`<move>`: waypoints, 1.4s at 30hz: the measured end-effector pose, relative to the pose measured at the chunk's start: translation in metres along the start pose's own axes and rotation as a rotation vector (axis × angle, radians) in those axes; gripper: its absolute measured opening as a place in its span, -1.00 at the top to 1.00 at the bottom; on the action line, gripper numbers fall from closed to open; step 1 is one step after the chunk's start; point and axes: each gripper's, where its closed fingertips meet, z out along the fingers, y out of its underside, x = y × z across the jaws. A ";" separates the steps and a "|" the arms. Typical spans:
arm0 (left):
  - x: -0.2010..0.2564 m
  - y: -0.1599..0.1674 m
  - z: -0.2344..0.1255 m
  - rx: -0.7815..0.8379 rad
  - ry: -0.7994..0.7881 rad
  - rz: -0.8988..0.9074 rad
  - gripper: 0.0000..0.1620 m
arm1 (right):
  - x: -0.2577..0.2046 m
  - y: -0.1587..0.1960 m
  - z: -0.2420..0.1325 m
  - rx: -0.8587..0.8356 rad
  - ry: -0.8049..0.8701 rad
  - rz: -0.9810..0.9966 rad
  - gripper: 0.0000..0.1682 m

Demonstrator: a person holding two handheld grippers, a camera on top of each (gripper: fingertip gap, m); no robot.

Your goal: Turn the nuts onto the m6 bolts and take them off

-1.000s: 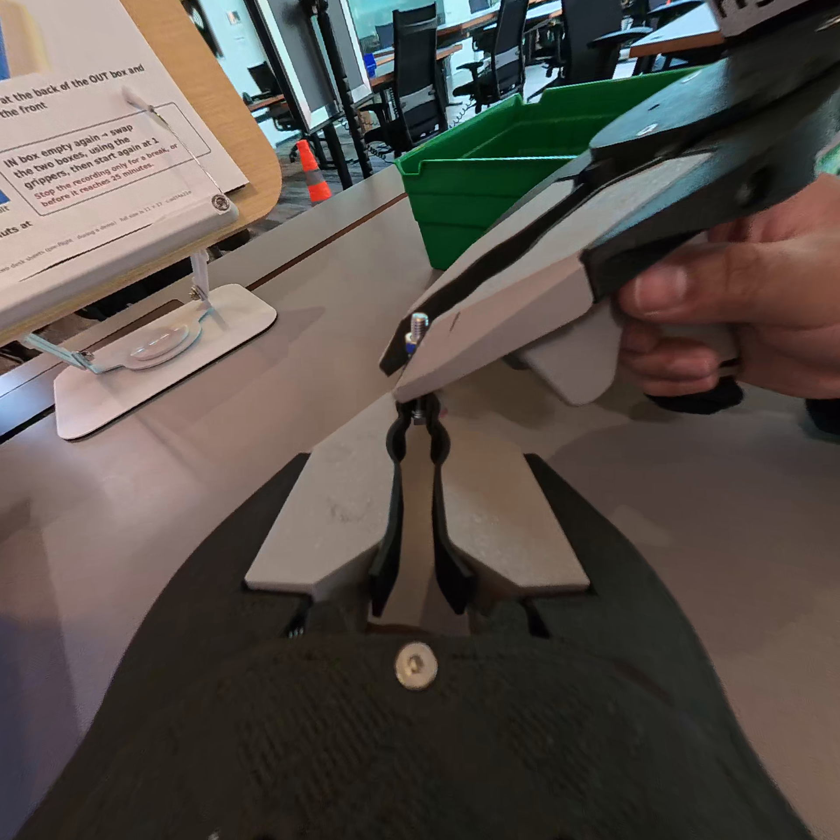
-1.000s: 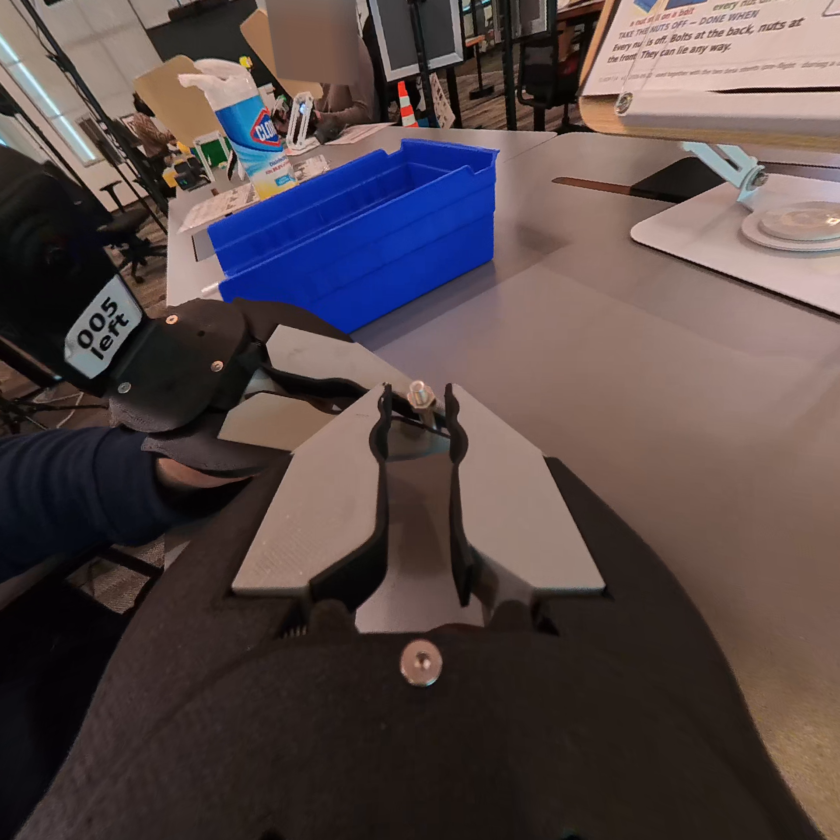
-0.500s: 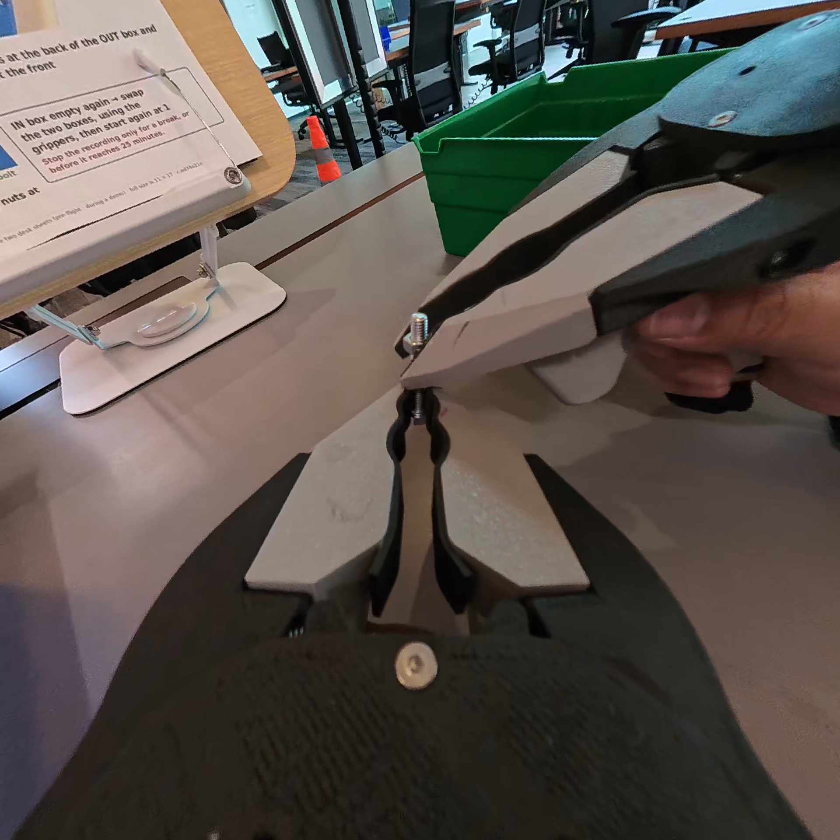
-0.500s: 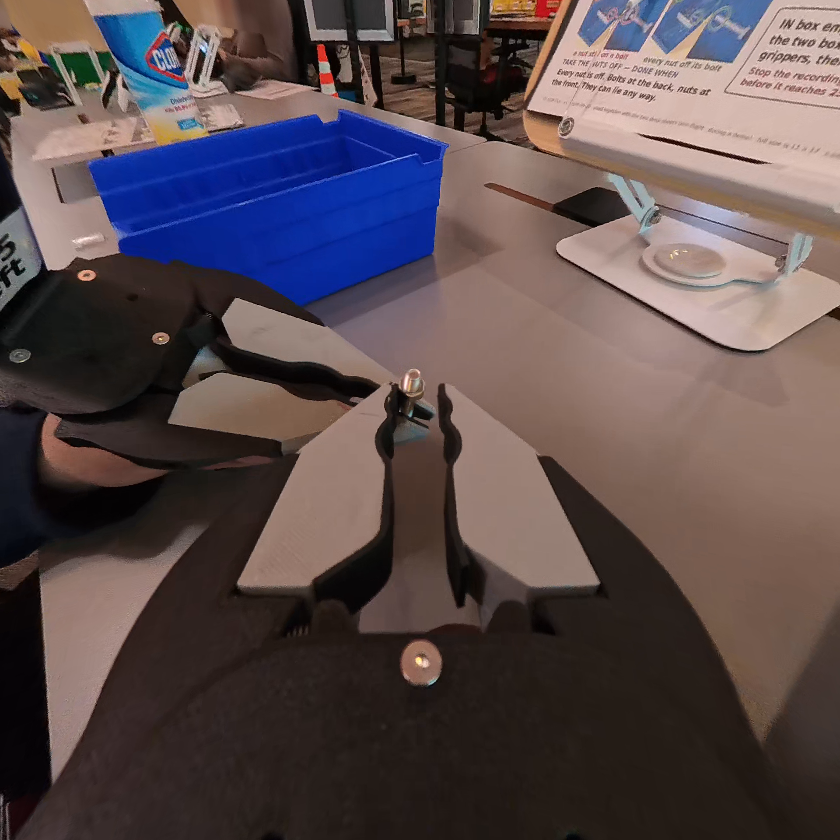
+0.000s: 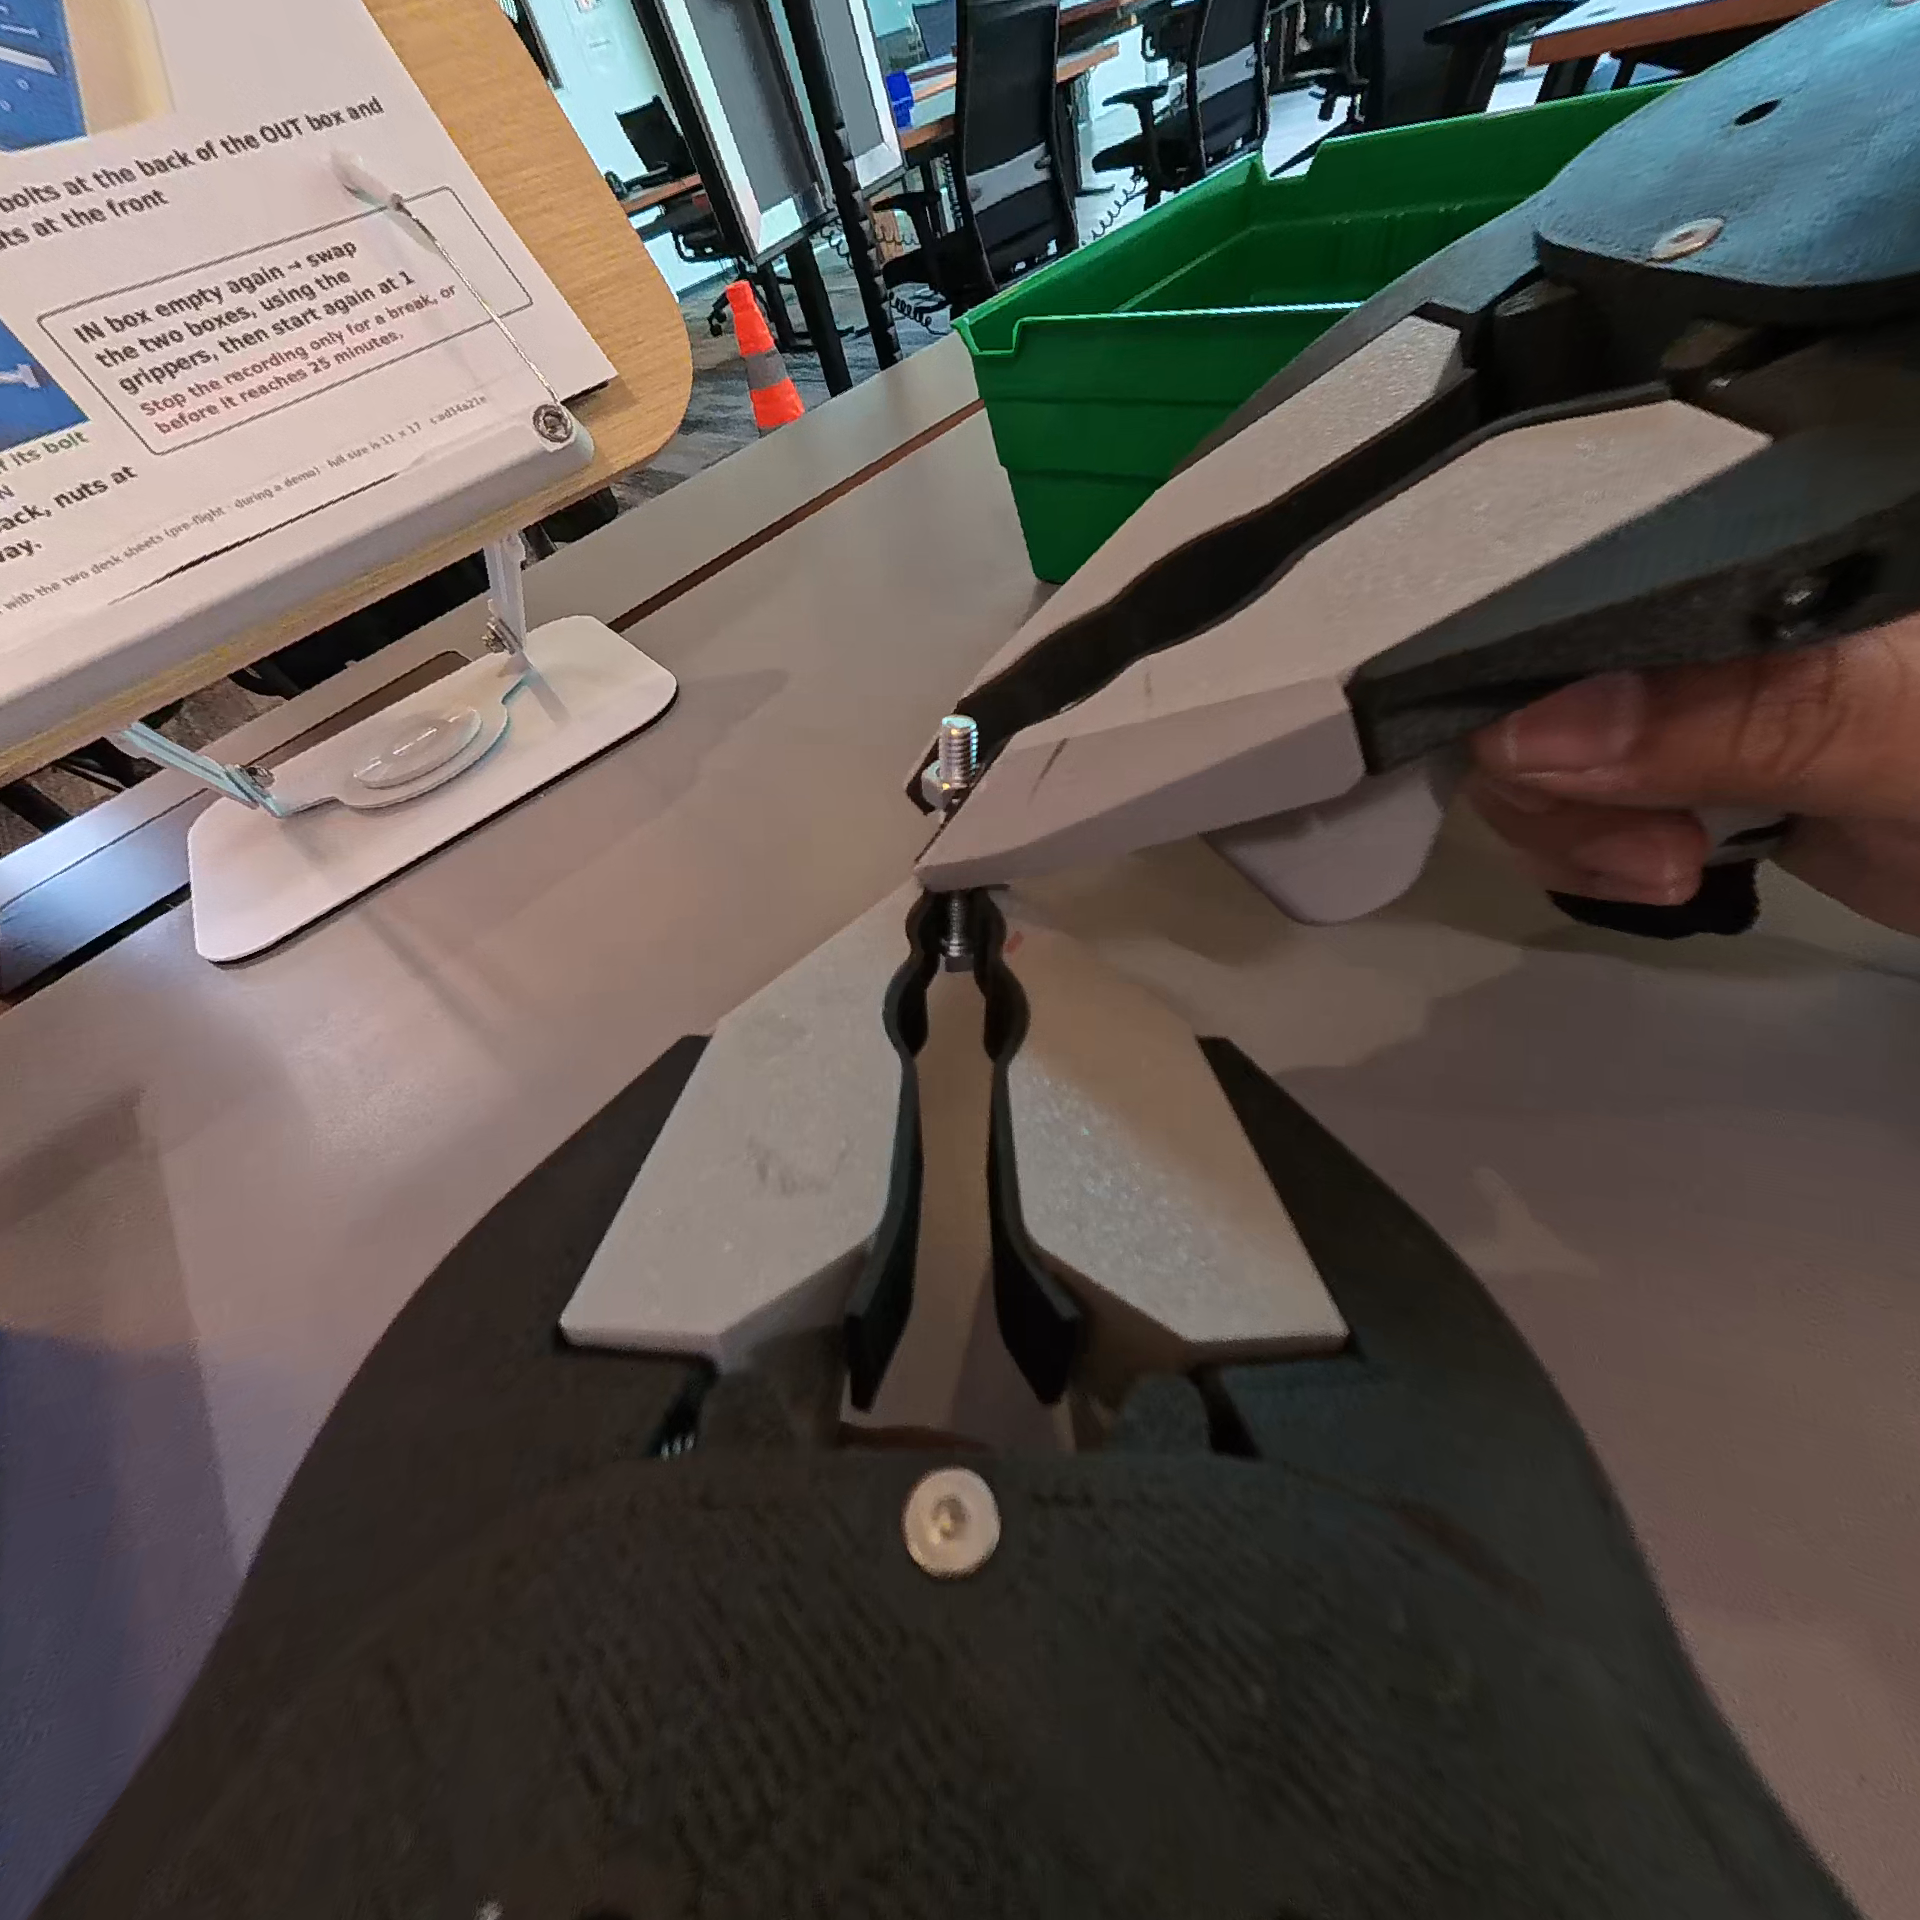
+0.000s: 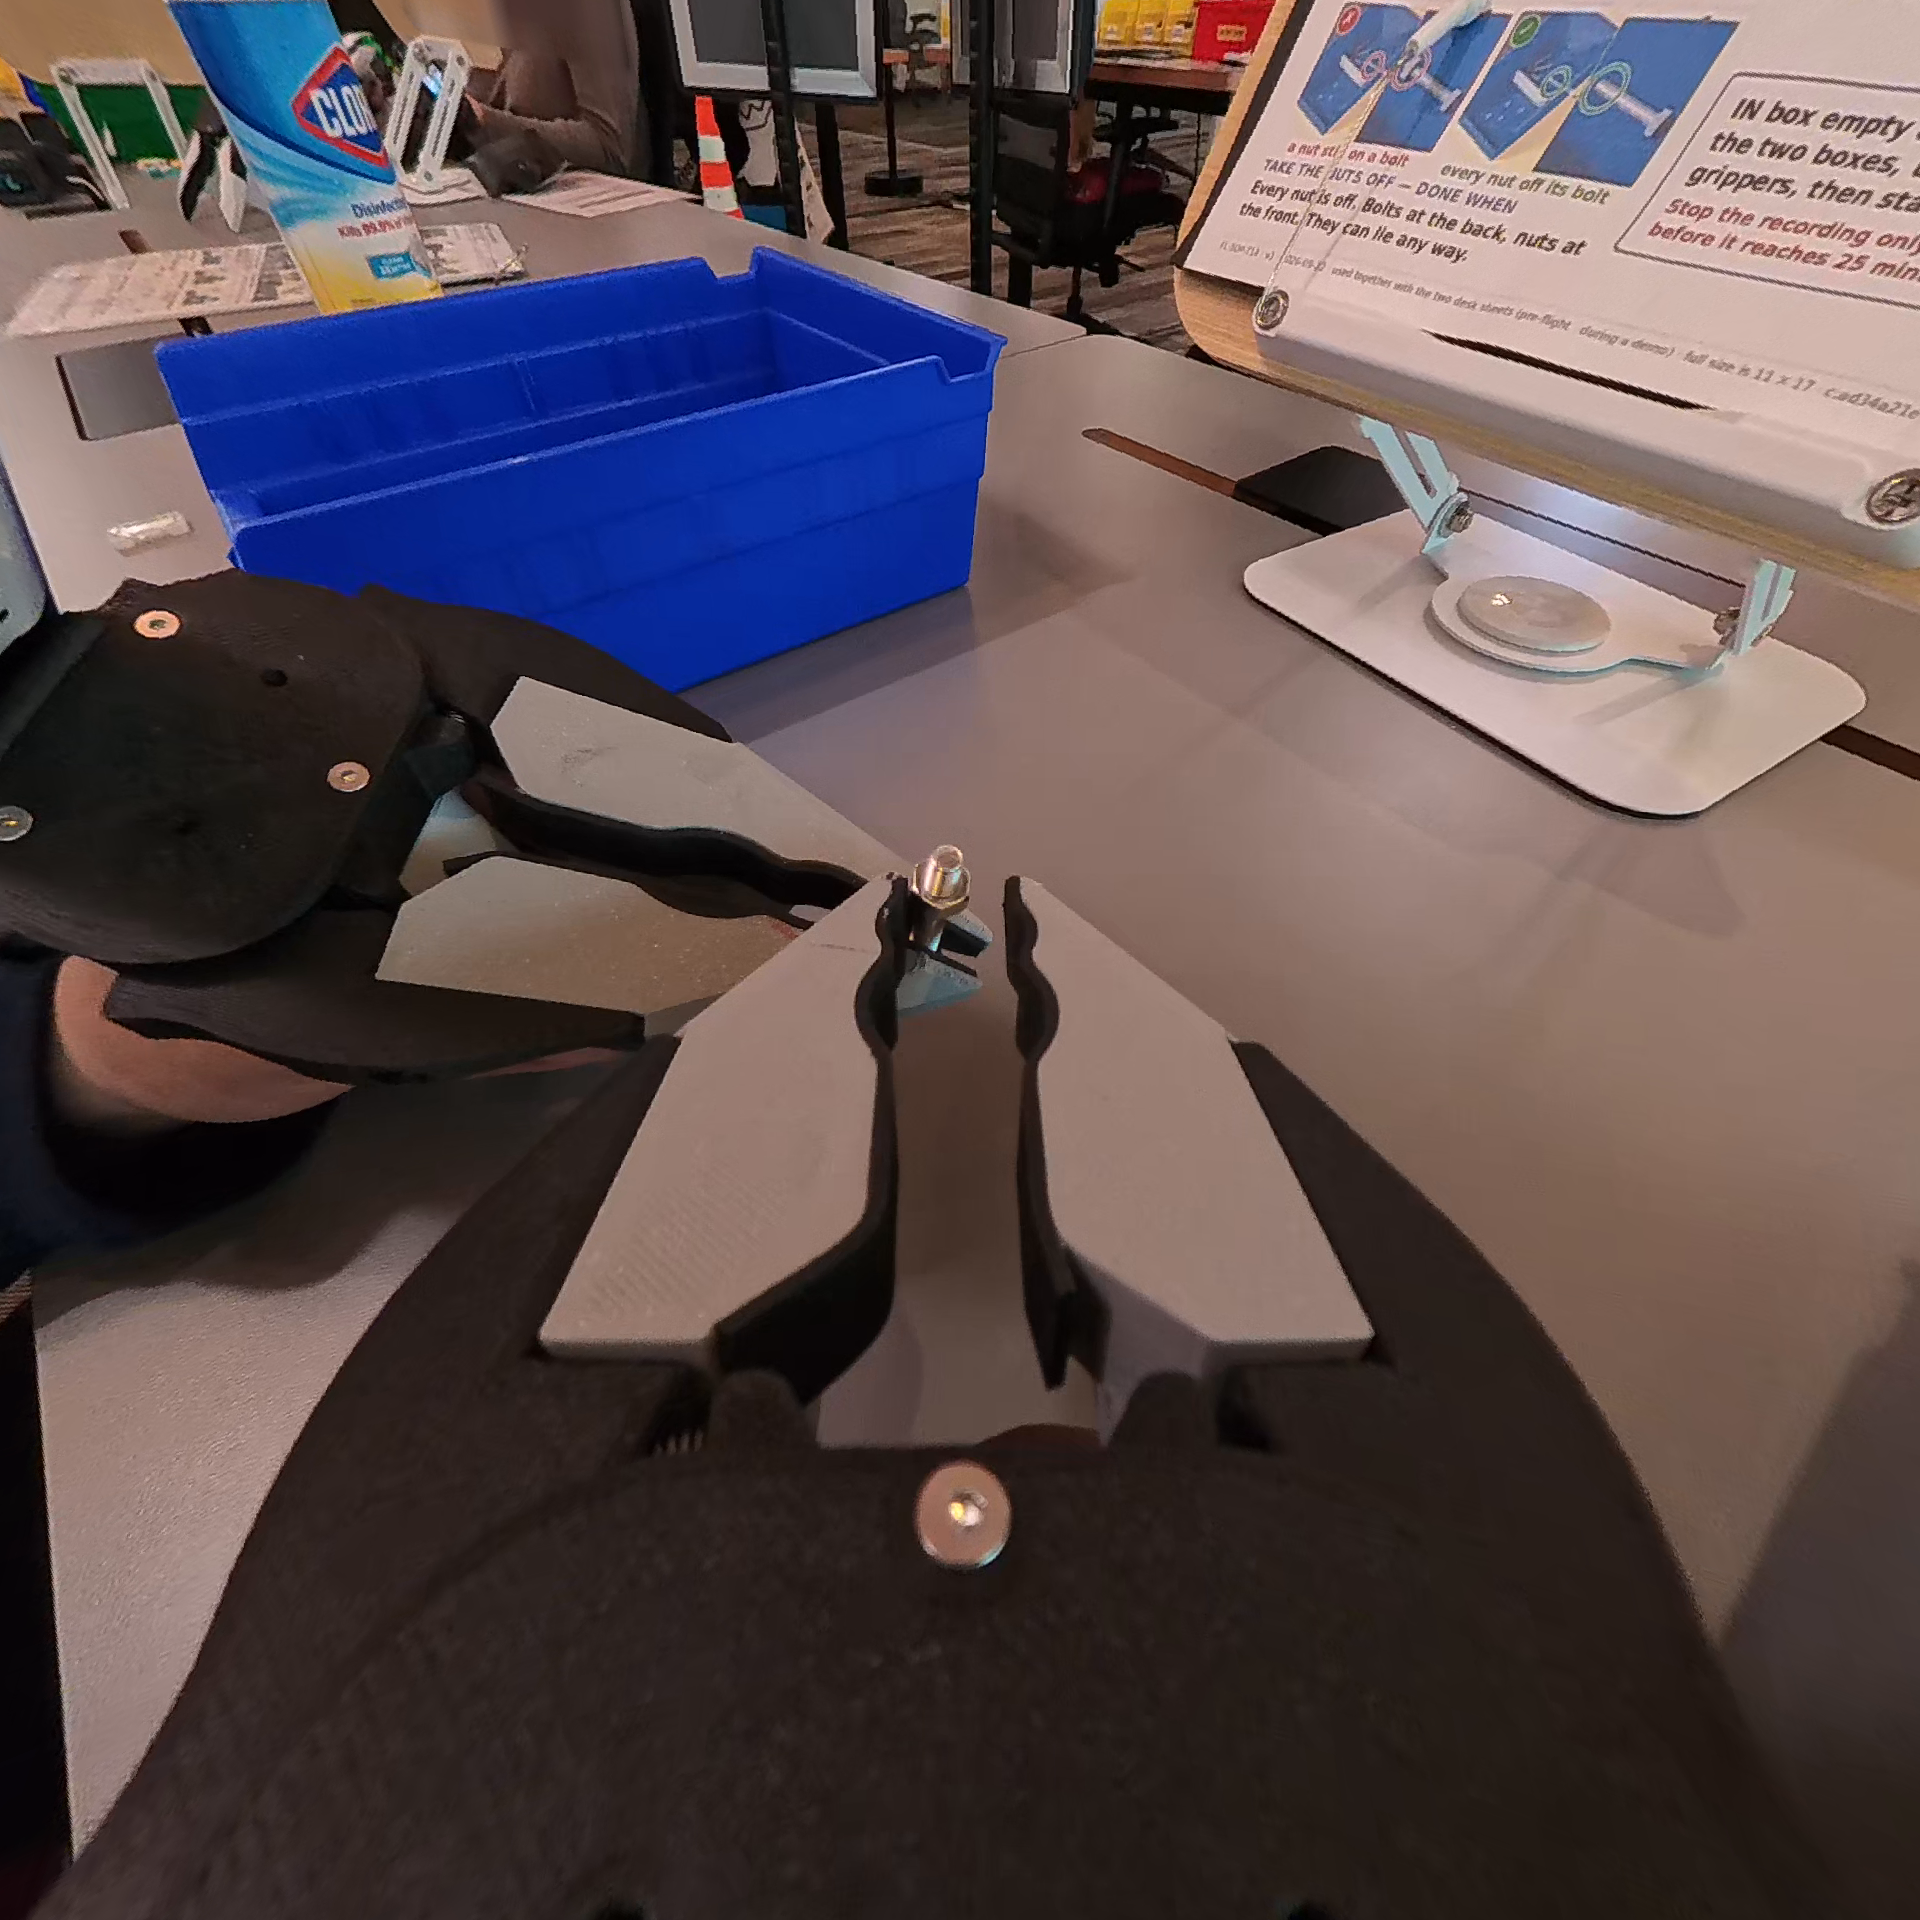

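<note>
My left gripper is shut on the lower end of a silver M6 bolt and holds it upright above the grey table. A silver nut sits on the thread, with the bolt's tip standing above it. My right gripper comes in from the right and straddles the nut. Its jaws stand slightly apart: the nut lies against the left finger, with a gap to the right finger. In the left wrist view the right gripper hides the middle of the bolt. A hand holds each gripper.
A green bin stands behind the right gripper. A blue bin stands behind the left gripper. A tilted instruction board on a white stand is at the back of the table. A wipes canister stands behind the blue bin.
My right gripper has swung around the bolt, its view turning from the blue bin toward the stand, and its jaws have narrowed a little. The left gripper has kept the bolt still.
</note>
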 end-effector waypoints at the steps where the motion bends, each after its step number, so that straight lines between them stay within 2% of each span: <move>1: 0.000 0.000 0.000 -0.001 -0.001 0.001 0.97 | 0.000 0.000 0.000 0.000 0.004 -0.005 0.82; 25: -0.004 0.001 0.000 -0.009 -0.031 0.002 0.97 | 0.007 -0.002 -0.003 -0.010 0.155 -0.169 0.71; 32: -0.014 0.000 -0.004 0.012 -0.049 -0.063 0.97 | 0.008 -0.004 -0.007 0.032 0.038 0.004 0.68; 42: -0.011 -0.003 -0.005 0.031 -0.043 -0.048 0.97 | -0.012 -0.012 -0.008 0.082 -0.091 0.057 0.73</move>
